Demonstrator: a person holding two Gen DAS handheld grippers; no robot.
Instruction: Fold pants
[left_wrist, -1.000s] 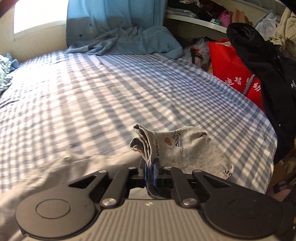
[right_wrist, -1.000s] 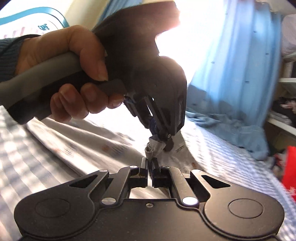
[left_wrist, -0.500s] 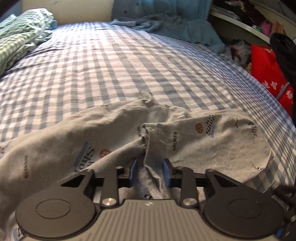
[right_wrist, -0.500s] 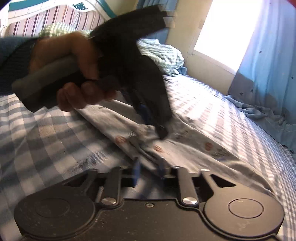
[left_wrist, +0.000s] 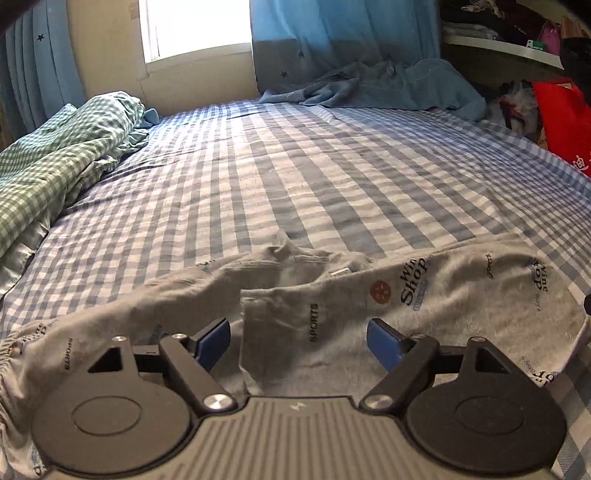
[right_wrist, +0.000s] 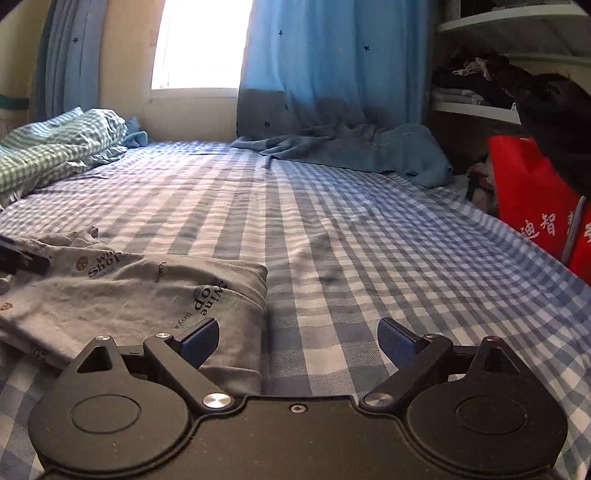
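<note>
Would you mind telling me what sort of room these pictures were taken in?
Most likely a bedroom in a home. A bed with a blue checked sheet fills the view, a rumpled green checked quilt lies along one side, and blue star-print curtains hang by a window beside shelves stuffed with clothes.

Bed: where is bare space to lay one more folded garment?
The checked sheet is bare in the middle, between the grey pants at the near edge and the blue cloth under the curtain. In the right wrist view it is also bare right of the pants. Crowded: the green quilt on the left, the red bag off the right edge.
</note>
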